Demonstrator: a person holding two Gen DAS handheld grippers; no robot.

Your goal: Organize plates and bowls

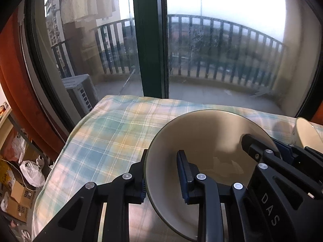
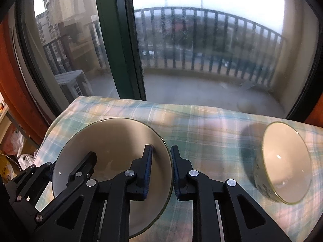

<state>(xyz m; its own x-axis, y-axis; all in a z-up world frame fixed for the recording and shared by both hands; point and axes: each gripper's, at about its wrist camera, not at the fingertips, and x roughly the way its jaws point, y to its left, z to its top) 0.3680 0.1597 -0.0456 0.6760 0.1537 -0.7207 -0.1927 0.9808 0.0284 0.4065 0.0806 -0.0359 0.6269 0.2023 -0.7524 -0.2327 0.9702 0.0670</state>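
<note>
Plate, round, beige, glossy, dark-rimmed

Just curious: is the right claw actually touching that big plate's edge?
Touching. The right wrist view shows the right claw shut on the plate, one finger either side of its rim.

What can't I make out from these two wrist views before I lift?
- Beige round ceramic plate: near rim leaves the bottom edge in both views; underside unseen, so contact with the plaid tablecloth is unclear.
- Left gripper: outer finger hidden behind the rim.
- Cream ceramic bowl: blurred in the right view, cut by the right edge in the left; its outer pattern is unreadable.
- Right gripper: pad contact hidden.
</note>
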